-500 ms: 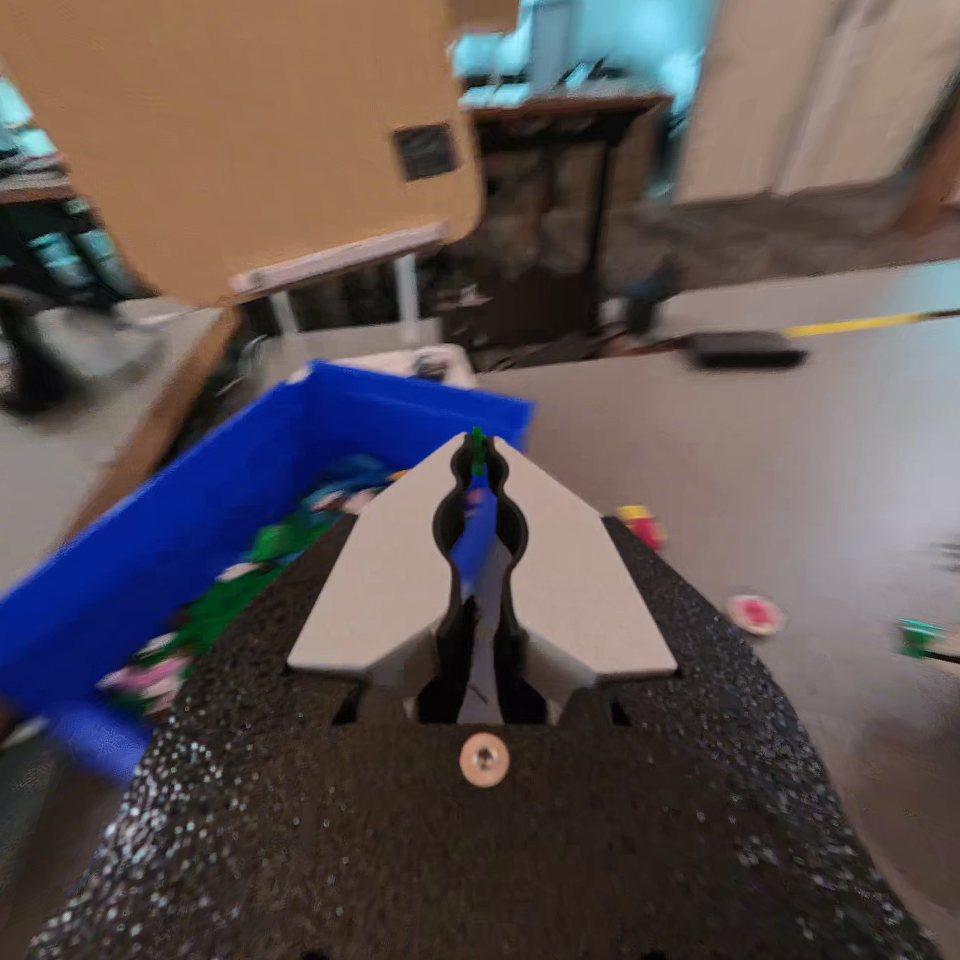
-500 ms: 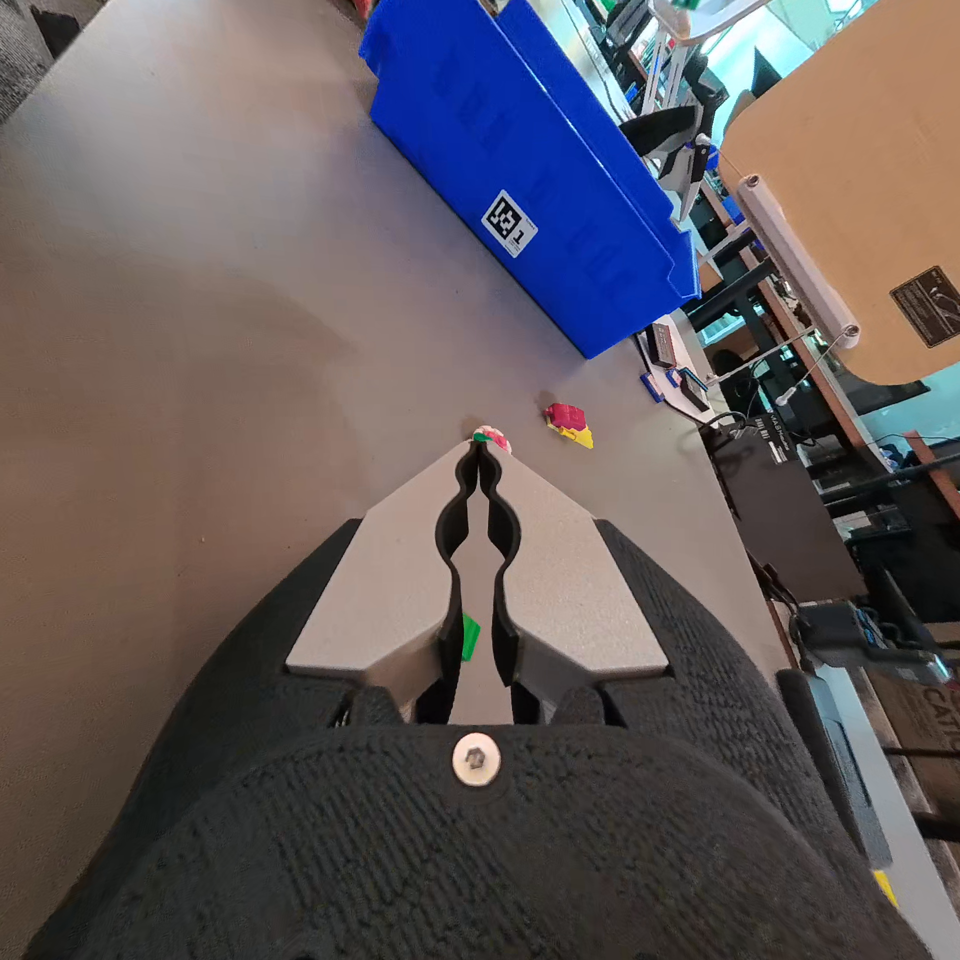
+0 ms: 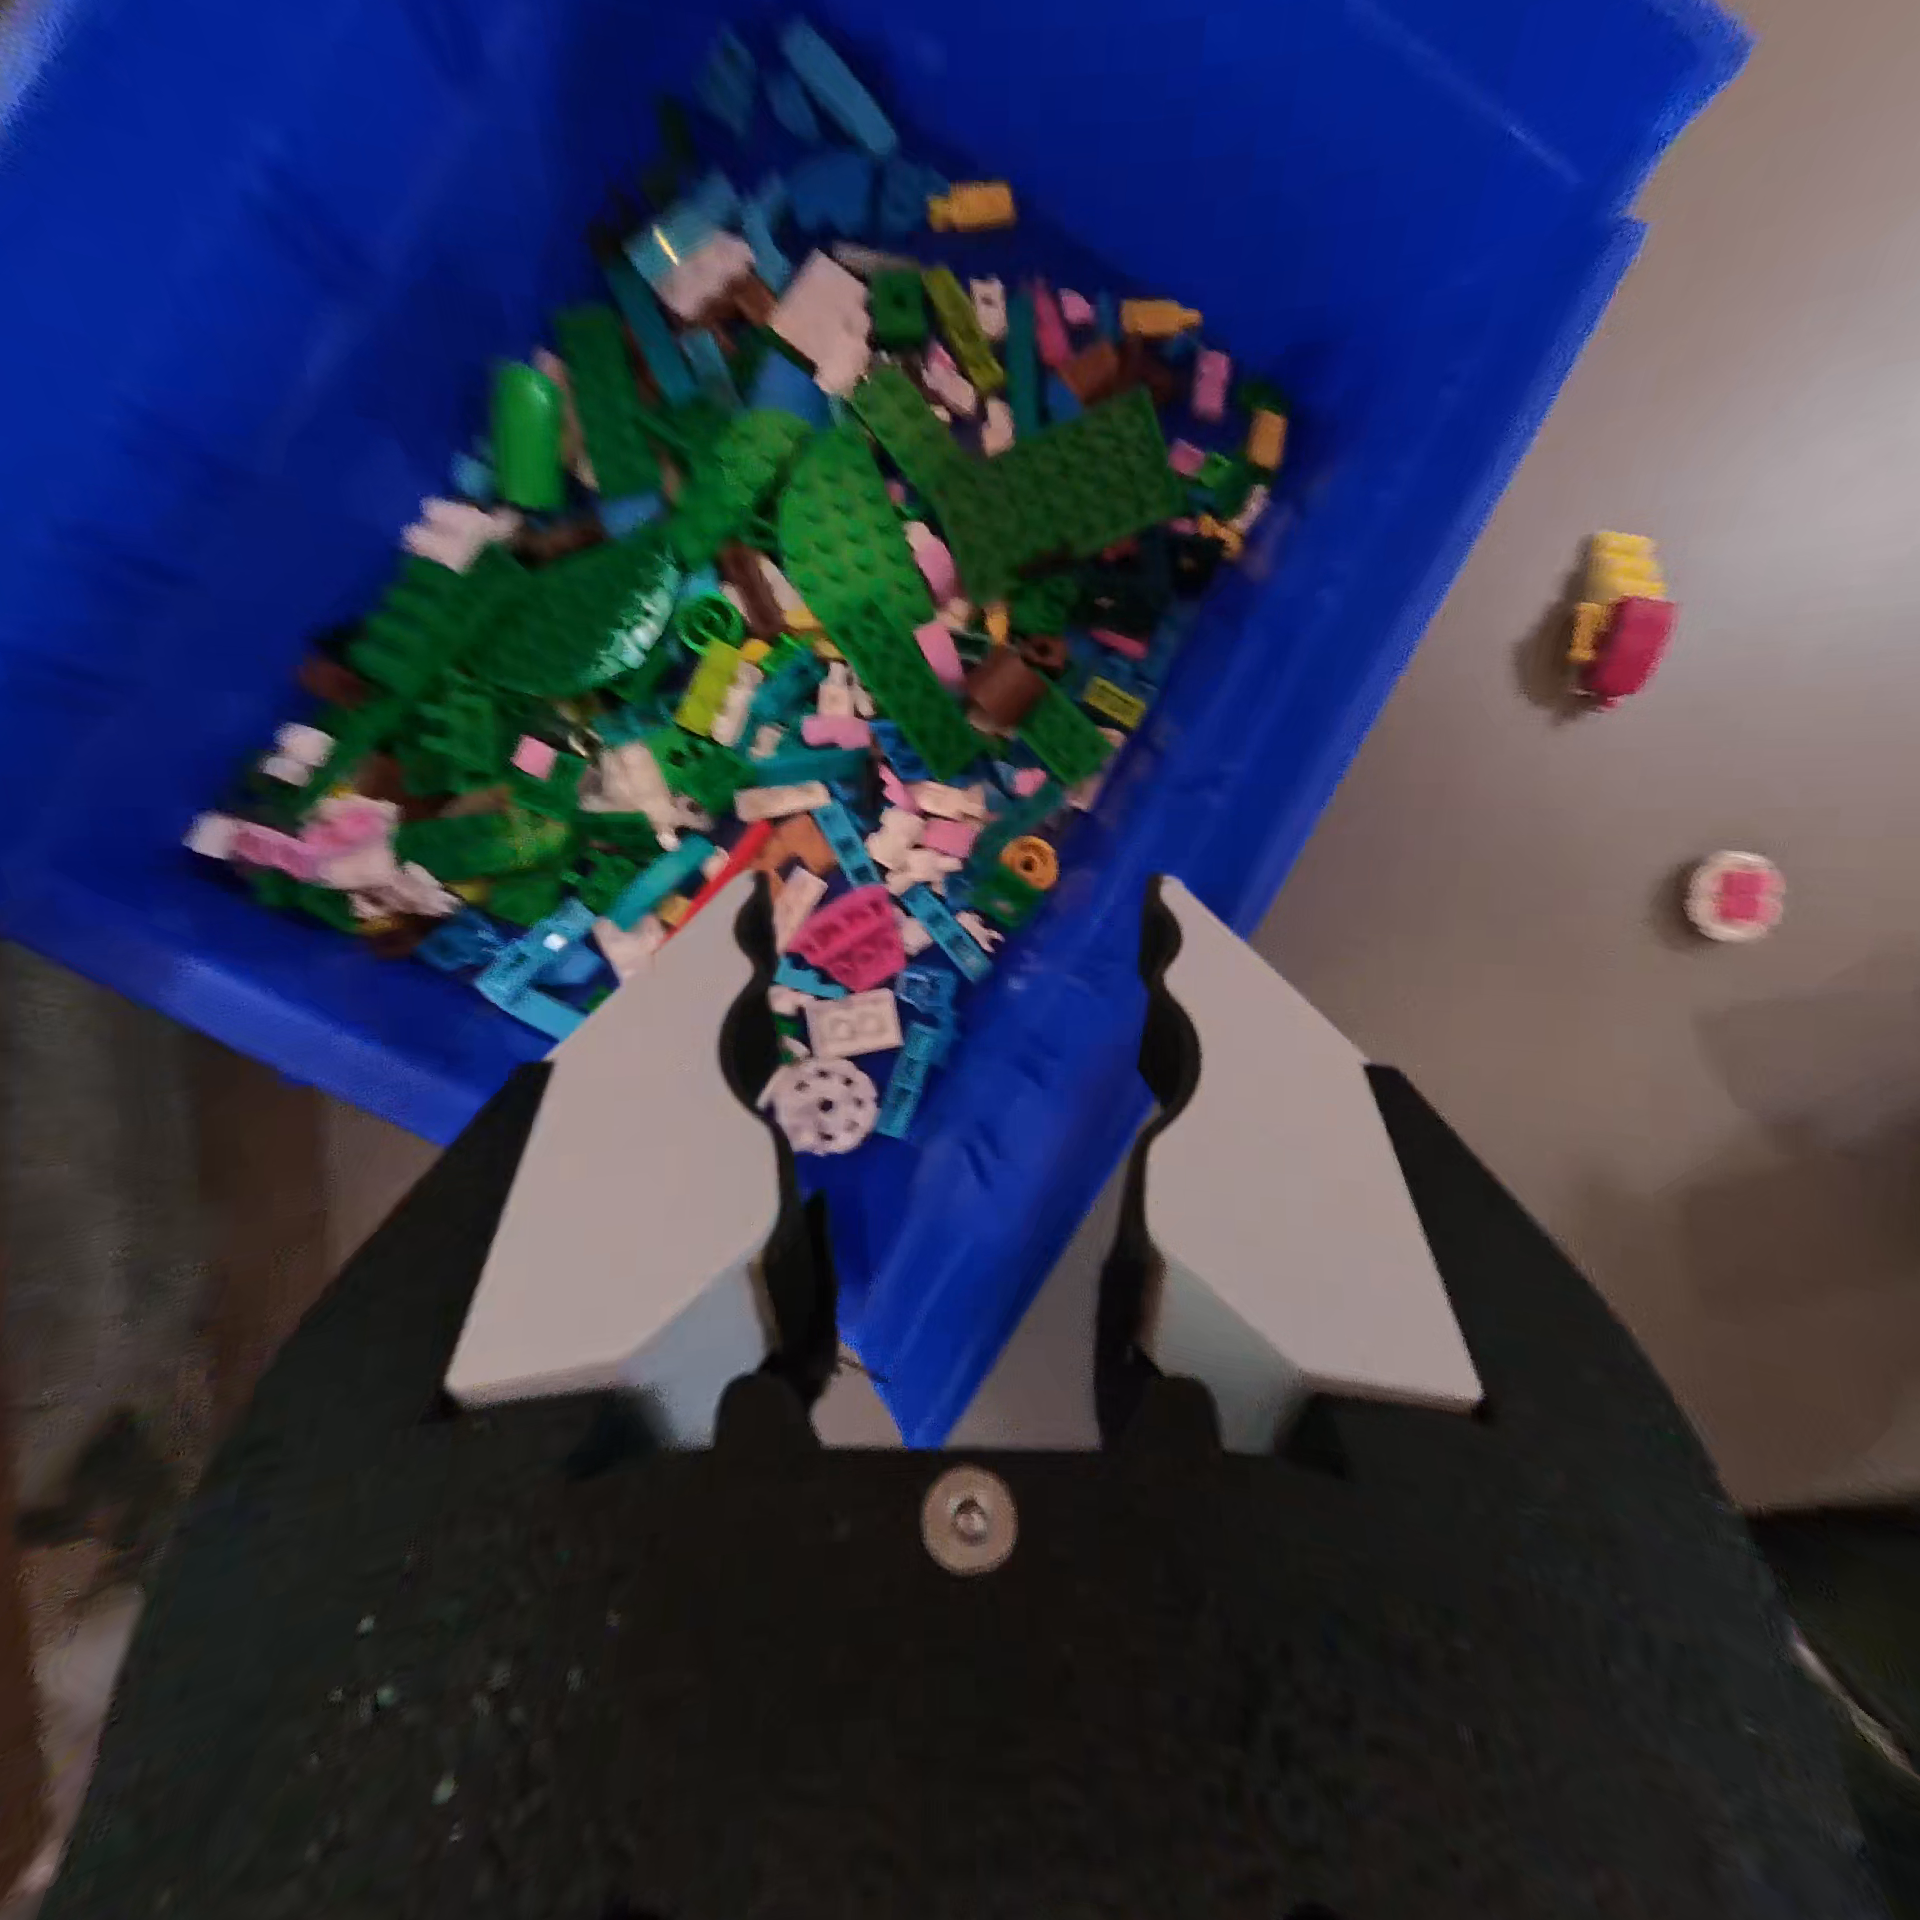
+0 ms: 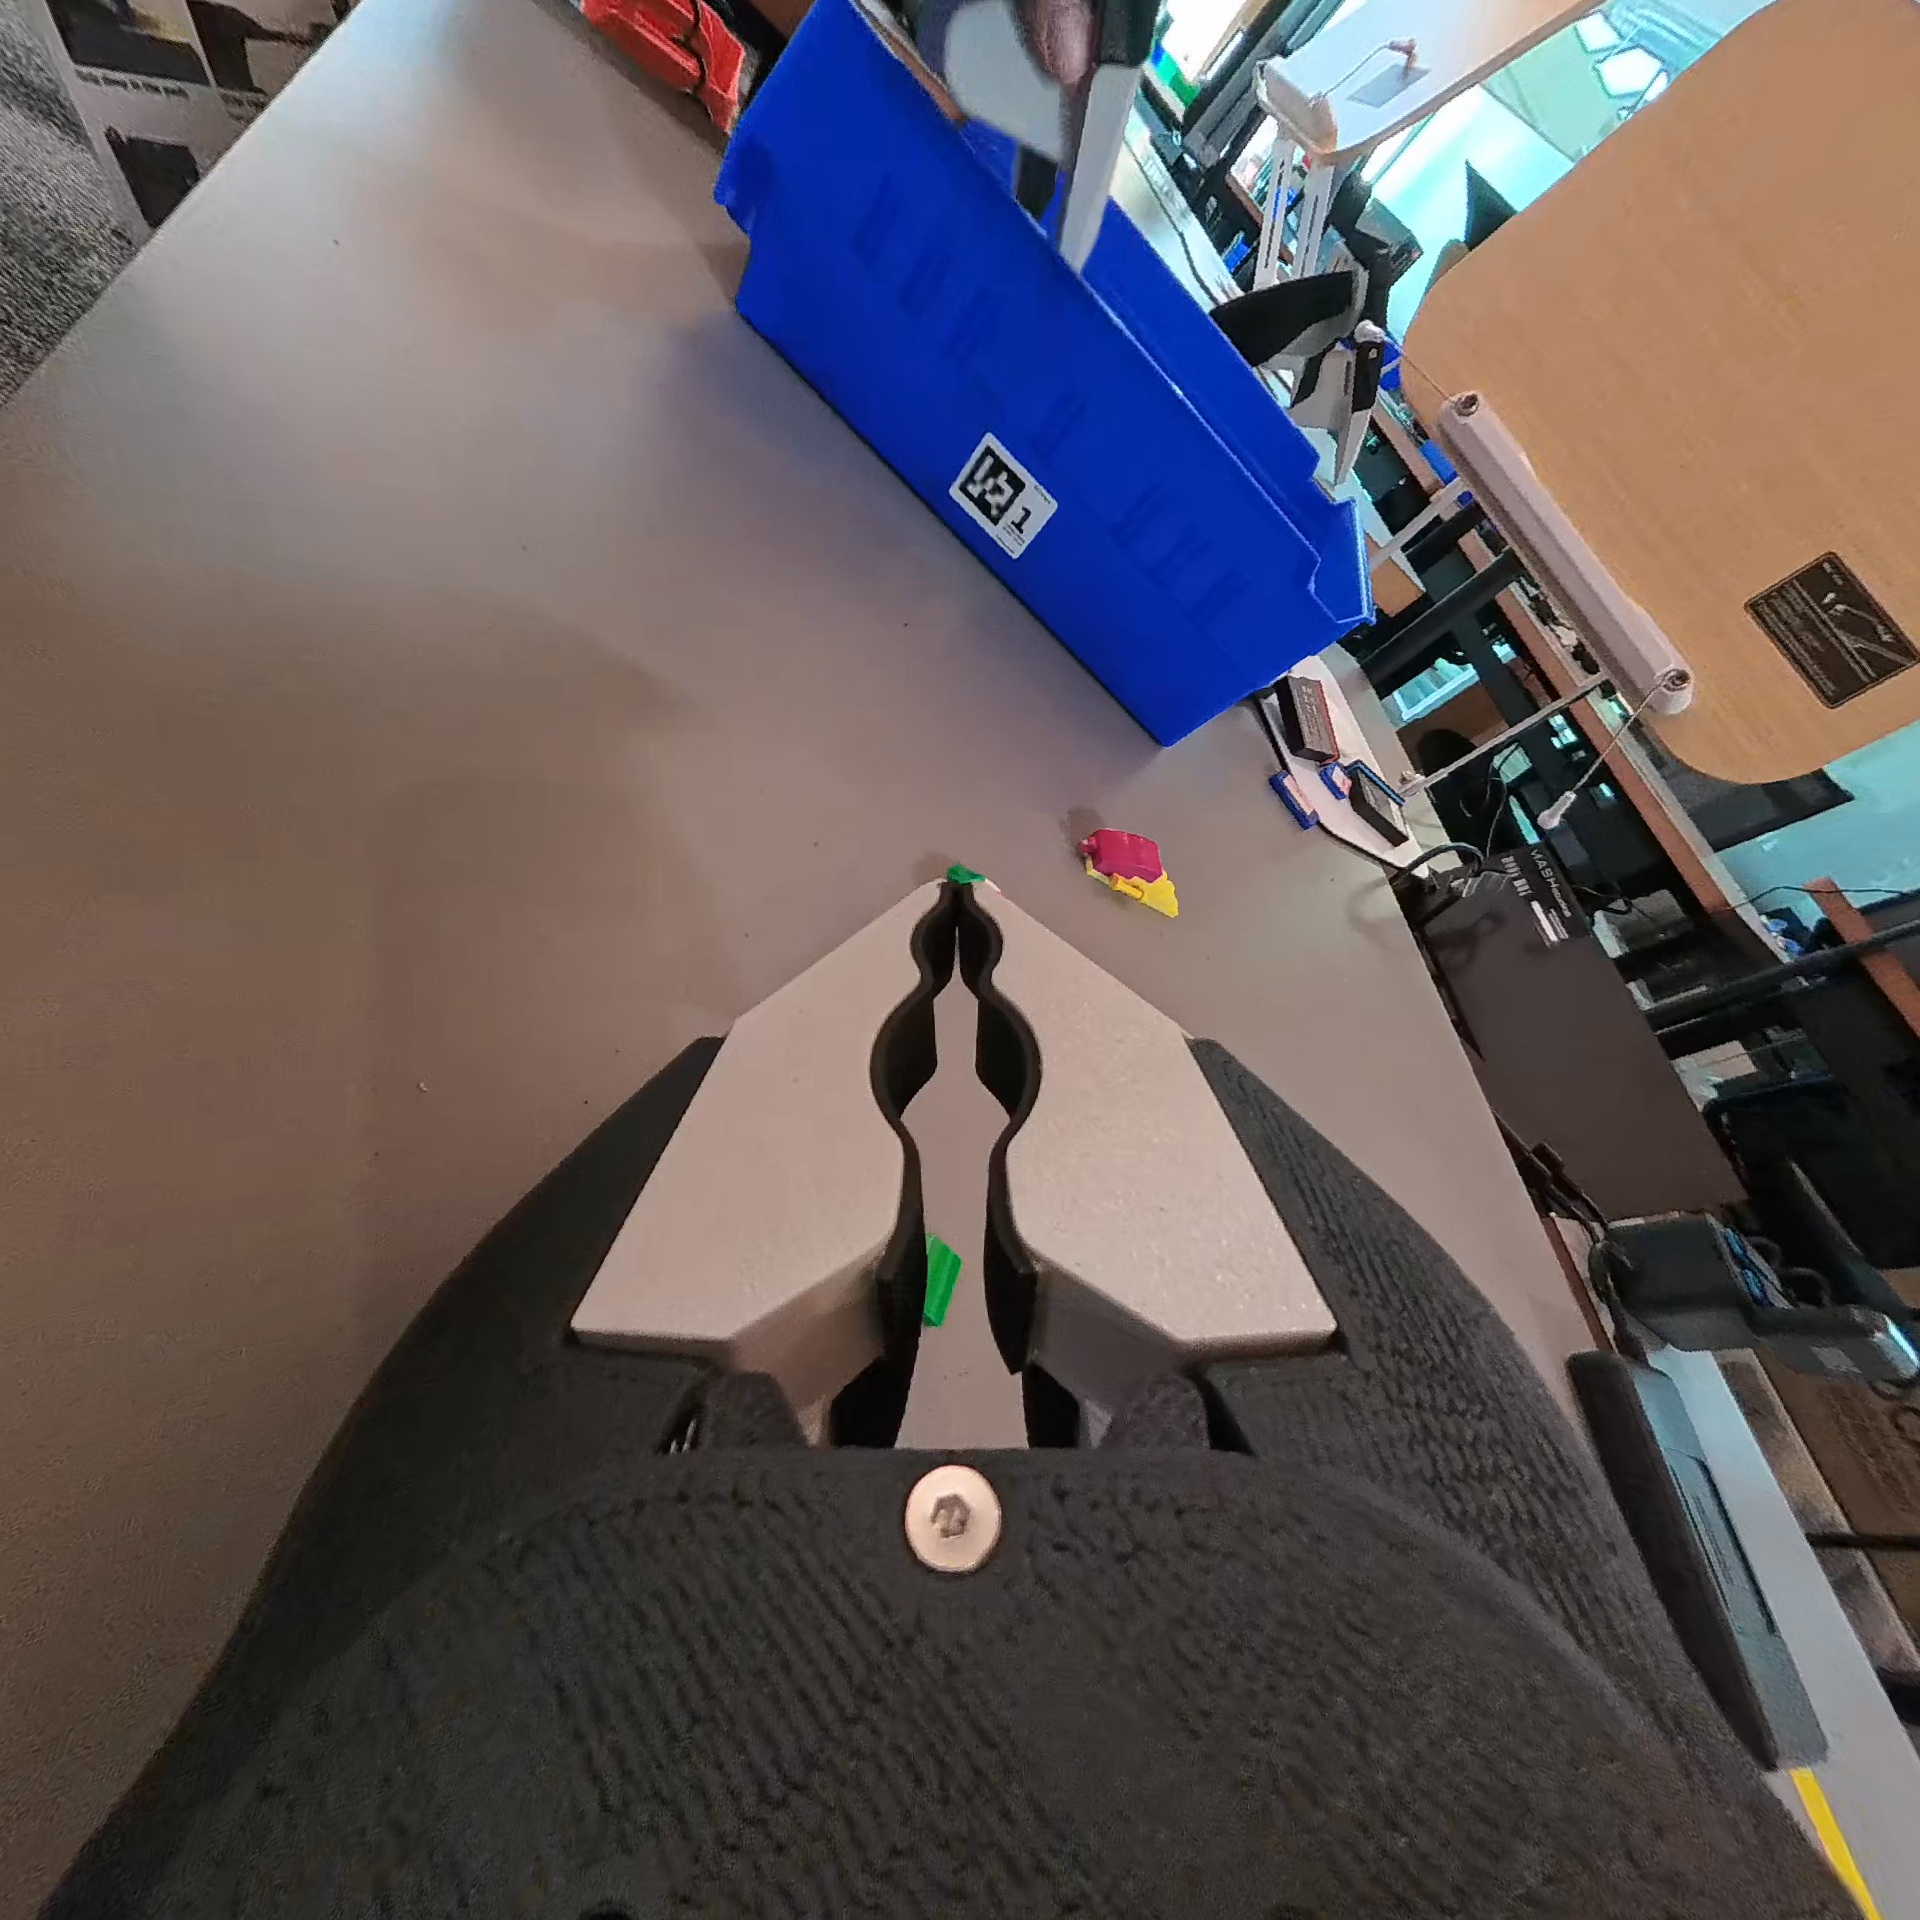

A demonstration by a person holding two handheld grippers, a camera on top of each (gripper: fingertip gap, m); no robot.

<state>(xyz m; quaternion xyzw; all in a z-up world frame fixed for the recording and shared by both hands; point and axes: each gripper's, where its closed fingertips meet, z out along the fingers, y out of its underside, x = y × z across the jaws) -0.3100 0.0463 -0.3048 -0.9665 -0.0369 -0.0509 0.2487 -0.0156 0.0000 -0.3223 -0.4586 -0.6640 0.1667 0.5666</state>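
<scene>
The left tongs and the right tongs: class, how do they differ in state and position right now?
The left tongs are open and empty; the right tongs are shut, a small green piece showing at their tips. The left tongs hang over the blue bin of bricks; the right tongs are low over the grey table, away from the bin. Both have grey fingers on a black body.

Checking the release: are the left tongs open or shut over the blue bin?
Open. The left tongs stand wide apart with nothing between them, above the blue bin of toy bricks.
</scene>
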